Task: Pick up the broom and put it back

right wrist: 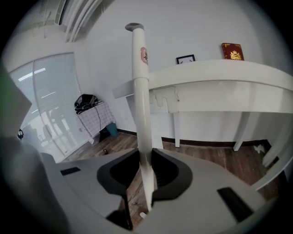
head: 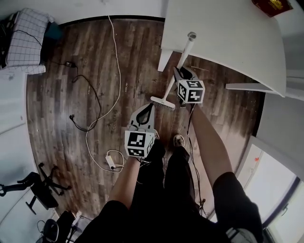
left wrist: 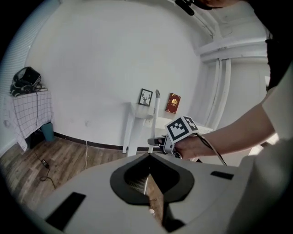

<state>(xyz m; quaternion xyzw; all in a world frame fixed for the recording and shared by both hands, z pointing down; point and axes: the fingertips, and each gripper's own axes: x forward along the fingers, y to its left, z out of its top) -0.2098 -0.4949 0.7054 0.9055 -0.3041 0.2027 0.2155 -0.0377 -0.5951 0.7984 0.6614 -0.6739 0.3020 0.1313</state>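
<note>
The left gripper's jaws are pressed together, with nothing between them. The white broom stands nearly upright, brush head down by the person's shoes and handle tip up beside the white table. Its reddish sticker is unreadable. The right gripper clamps the handle. A red book sits on the table.

Soft, even daylight fills all three views. I see the window blown out to white in the right gripper view; shadows on the floor are faint. The white broom barely separates from the pale wall. Fisheye distortion bows the table edge and blackens the corners; the nearest foreground in both gripper views is soft, out of focus.
</note>
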